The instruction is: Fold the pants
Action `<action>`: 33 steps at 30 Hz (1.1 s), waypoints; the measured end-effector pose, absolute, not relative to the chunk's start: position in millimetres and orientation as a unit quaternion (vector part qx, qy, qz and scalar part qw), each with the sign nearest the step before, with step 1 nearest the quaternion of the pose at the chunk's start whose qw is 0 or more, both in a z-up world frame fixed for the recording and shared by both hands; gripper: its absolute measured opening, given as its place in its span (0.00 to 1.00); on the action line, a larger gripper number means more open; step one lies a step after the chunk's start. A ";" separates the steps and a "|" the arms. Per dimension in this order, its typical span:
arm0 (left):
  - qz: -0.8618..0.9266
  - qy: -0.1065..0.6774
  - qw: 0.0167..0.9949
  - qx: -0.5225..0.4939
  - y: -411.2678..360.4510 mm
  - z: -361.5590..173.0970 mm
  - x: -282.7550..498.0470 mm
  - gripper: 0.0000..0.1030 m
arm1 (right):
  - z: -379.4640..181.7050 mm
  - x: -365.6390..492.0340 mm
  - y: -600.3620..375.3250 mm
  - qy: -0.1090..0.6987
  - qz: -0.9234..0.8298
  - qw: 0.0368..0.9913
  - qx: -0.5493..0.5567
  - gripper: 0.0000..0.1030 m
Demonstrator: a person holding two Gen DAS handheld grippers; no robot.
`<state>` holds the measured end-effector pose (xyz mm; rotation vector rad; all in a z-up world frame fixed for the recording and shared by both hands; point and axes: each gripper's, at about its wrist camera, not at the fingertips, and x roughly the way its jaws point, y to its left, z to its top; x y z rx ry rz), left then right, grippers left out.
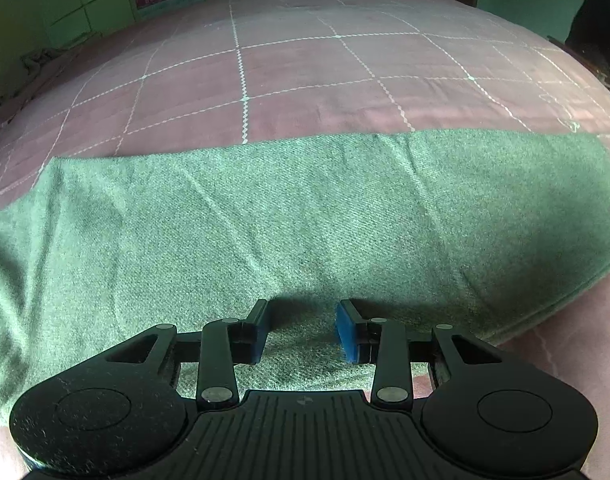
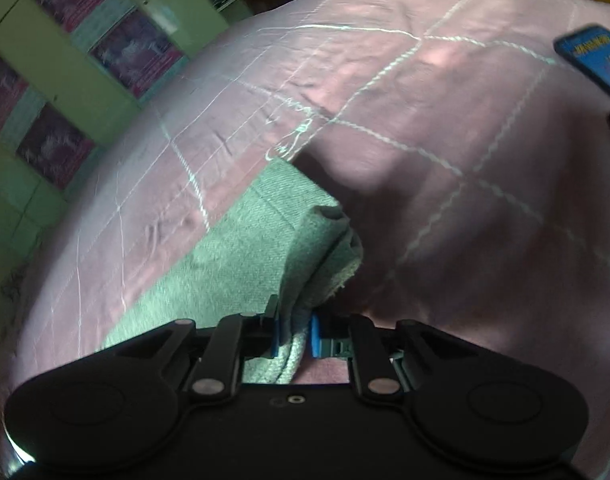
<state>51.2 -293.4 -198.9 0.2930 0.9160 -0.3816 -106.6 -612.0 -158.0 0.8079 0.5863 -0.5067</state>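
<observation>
My right hand-held gripper [image 2: 293, 334] is clamped on a bunched end of the green pants [image 2: 241, 252], the blue pads squeezing a thick wad of cloth between them. My left hand-held gripper [image 1: 301, 330] stands spread just over the pants [image 1: 305, 216], nothing between its pads; I cannot tell whether the tips touch the fabric. The pants lie flat in a long band across the pink checked bedspread [image 1: 305, 68] of the bed.

To do this fold well, I judge I should keep the right pinch firm, lift only enough to clear the layer beneath, and carry the end straight along the band so the edges line up. The left should pin or grip the cloth so it doesn't drag.

The left view gives me the whole spread of the garment and its creases. Only the right view shows the gripped end, and a blue object [image 2: 593, 58] at the frame's edge.
</observation>
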 end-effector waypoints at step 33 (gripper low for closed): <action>-0.118 0.526 0.831 -0.132 -72.5 -187.8 102.7 0.56 | -149.5 18.2 -297.5 0.415 0.056 0.903 0.097 0.57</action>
